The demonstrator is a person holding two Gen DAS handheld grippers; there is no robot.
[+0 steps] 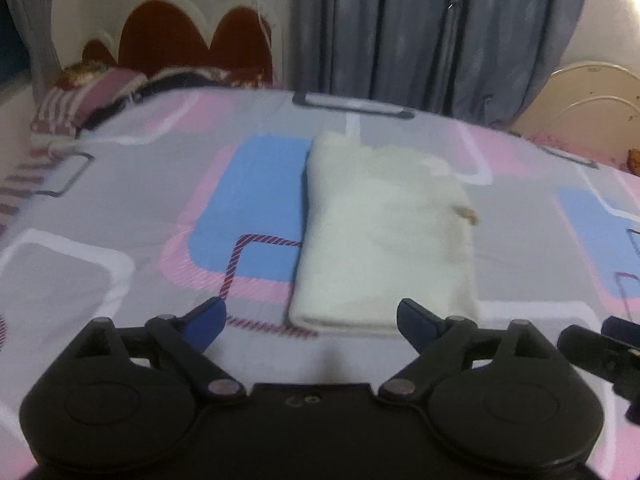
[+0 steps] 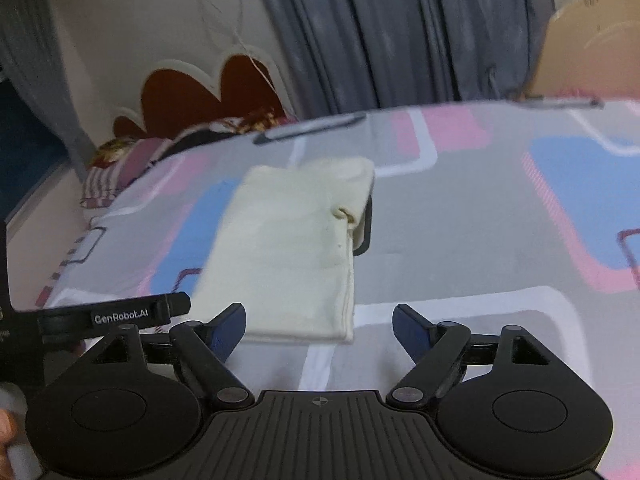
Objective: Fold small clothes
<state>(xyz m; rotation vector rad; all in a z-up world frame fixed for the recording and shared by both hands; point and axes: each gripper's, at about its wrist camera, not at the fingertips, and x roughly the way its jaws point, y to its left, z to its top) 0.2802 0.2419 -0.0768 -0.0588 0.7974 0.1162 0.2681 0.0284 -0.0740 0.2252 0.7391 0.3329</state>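
Cream garment [image 1: 380, 236], folded into a neat rectangle, lying flat on the patterned bedsheet [image 1: 132, 200], partly over a blue patch of the print. Left gripper [image 1: 310, 320] just before the near edge of the garment, jaws wide apart, holding nothing. Right gripper [image 2: 318, 326] also close to the near edge, jaws spread open and empty. Grey curtain [image 1: 420, 36] and scalloped red headboard [image 1: 168, 36] behind the bed.
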